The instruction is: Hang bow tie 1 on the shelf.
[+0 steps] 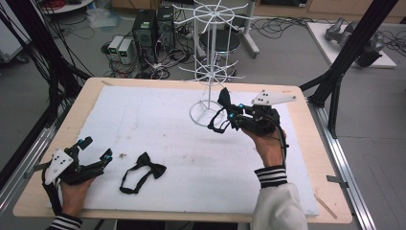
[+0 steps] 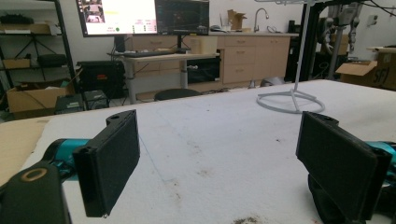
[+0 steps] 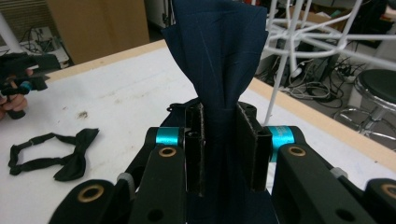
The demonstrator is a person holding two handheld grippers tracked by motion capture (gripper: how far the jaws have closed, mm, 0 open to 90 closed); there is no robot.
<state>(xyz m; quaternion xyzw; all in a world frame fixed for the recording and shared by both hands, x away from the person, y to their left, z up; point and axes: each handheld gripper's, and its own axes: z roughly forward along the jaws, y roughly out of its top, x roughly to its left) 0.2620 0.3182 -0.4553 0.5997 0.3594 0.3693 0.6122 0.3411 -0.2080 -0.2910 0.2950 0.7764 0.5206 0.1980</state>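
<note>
Bow ties: I count two. One navy bow tie (image 3: 219, 60) is pinched at its middle in my right hand-held gripper (image 1: 229, 115), its upper wing standing up between the pads in the right gripper view and its strap loop hanging below the jaws in the high view. The other, a black bow tie (image 1: 143, 171), lies flat on the white mat (image 1: 158, 124) near the front of the table (image 1: 306, 120), strap looped out to its left, touching nothing else.

I see one white wire rack (image 1: 210, 57), standing on its round base at the far middle of the mat. My right hand-held gripper is held above the mat just beside that base, on its right, jaws narrowed onto the navy fabric, with only the cloth between them.

My left hand-held gripper (image 1: 93, 149) sits low at the front left corner of the table, well apart from the black bow tie. In the left gripper view its two pads (image 2: 112, 163) stand wide apart with nothing between them, only stained mat ahead and the rack's base farther off.
</note>
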